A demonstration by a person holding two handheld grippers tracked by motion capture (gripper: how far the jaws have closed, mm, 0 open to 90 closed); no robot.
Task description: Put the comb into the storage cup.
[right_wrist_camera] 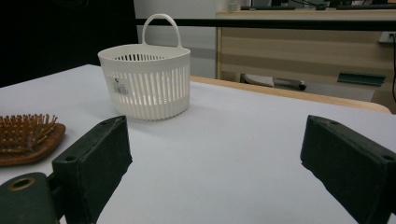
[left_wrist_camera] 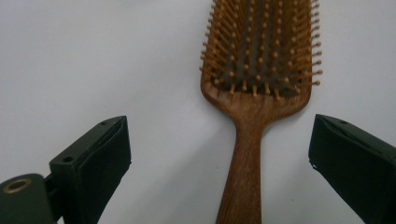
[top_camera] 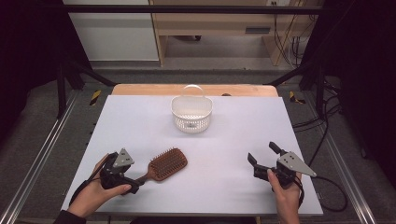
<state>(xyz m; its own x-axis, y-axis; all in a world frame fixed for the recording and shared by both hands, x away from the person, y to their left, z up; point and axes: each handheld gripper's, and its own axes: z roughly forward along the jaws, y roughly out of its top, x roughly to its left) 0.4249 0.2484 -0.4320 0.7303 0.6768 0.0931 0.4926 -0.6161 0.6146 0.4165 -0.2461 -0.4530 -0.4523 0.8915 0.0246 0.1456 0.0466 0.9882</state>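
So, left gripper [left_wrist_camera: 219, 158] lined up on the hairbrush [top_camera: 166, 164], nothing grabbed yet.
Its 2 jaws gape wide either side of the wooden handle, not touching it; bristles up, head pointing 2 o'clock. Right gripper [top_camera: 262, 157] also spread wide, holding nothing. White basket [top_camera: 191, 113] sits at 12.

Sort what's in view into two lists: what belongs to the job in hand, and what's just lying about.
In the job:
- wooden hairbrush, handle between the open left gripper jaws
- white basket, likely

Lying about:
- right gripper, open, idle
- table
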